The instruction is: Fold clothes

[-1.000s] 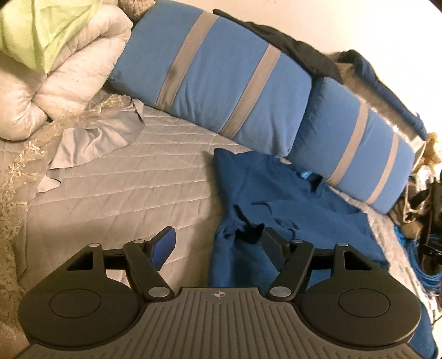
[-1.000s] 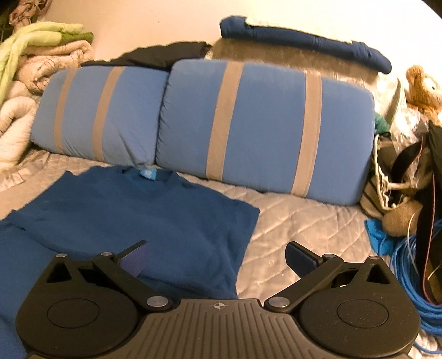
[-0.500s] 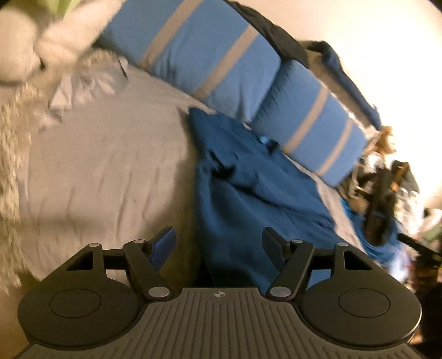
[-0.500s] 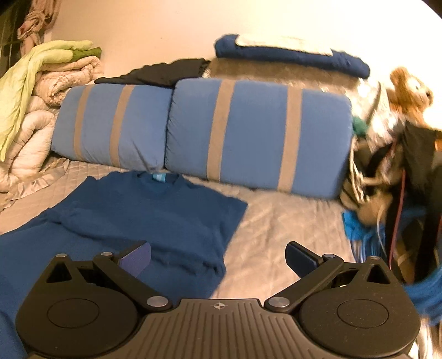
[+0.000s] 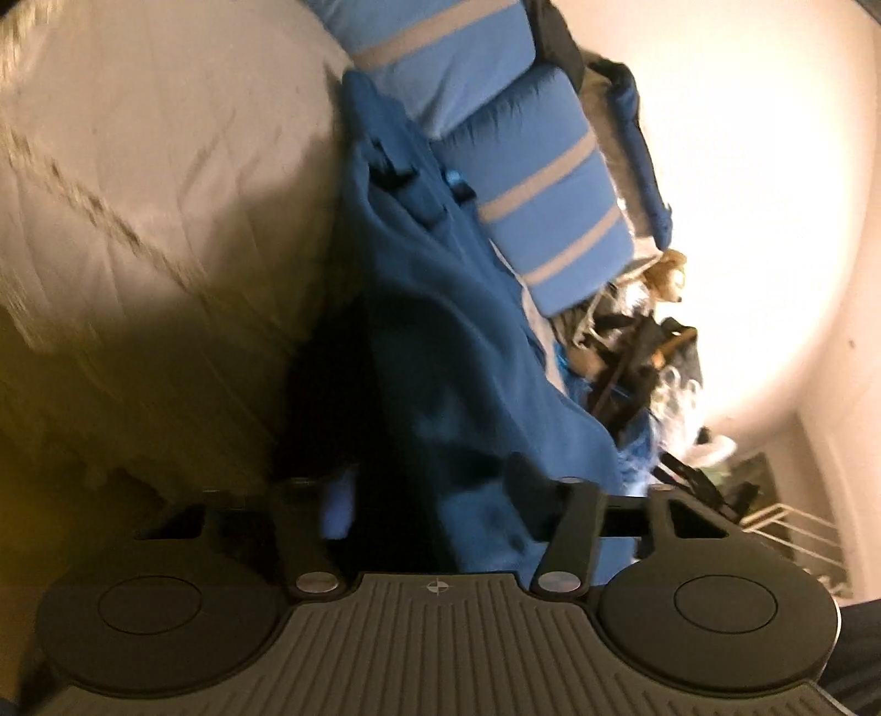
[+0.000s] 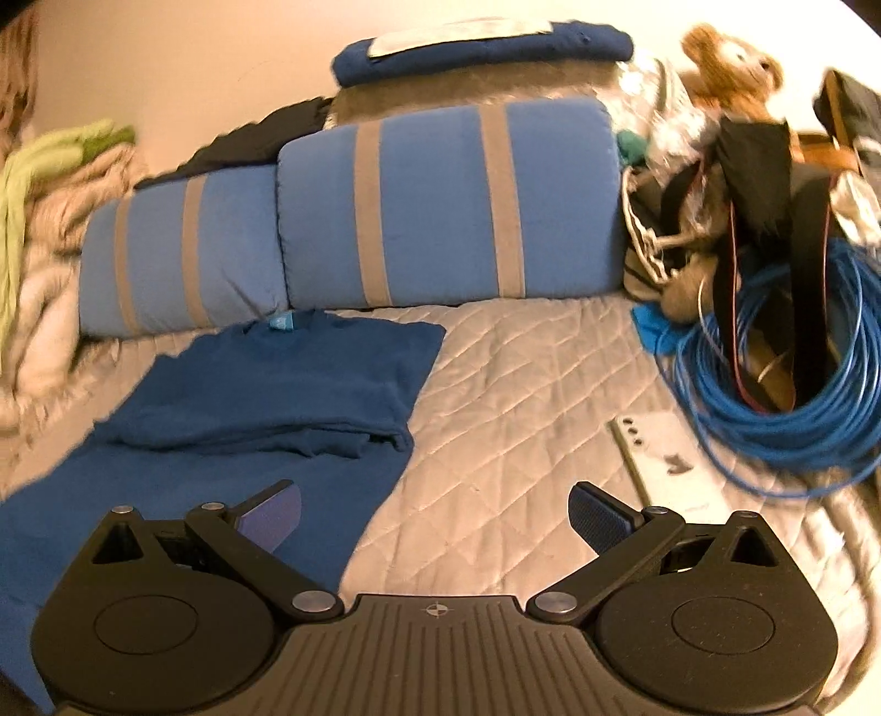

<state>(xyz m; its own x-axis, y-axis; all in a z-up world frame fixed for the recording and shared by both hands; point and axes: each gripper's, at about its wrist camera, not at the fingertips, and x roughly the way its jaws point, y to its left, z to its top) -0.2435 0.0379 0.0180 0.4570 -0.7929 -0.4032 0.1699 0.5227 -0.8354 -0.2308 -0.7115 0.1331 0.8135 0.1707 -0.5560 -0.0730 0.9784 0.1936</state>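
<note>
One fold in so far: blue shirt (image 6: pixel 264 385) lies below the striped pillows (image 6: pixel 440 209), my left gripper (image 5: pixel 429 495) closing around its hem, right gripper (image 6: pixel 435 517) spread empty, most folding left.

— What lies ahead of you besides the laundry?

— A bed under a quilted grey cover (image 6: pixel 523 396). Against the wall, two blue pillows with tan stripes (image 6: pixel 440 204), side by side, touching. A folded dark blue blanket (image 6: pixel 484 49) rests on the ledge above them.

— And off to the right?

— A coil of blue cable (image 6: pixel 771 418) on the bed, a brown teddy bear (image 6: pixel 727 60) above a heap of straps and bags. I see a pale flat plate (image 6: pixel 666 457) just beside the coil.

— On the left?

— Piled cream bedding with a green cloth (image 6: pixel 33 165) on top.
</note>
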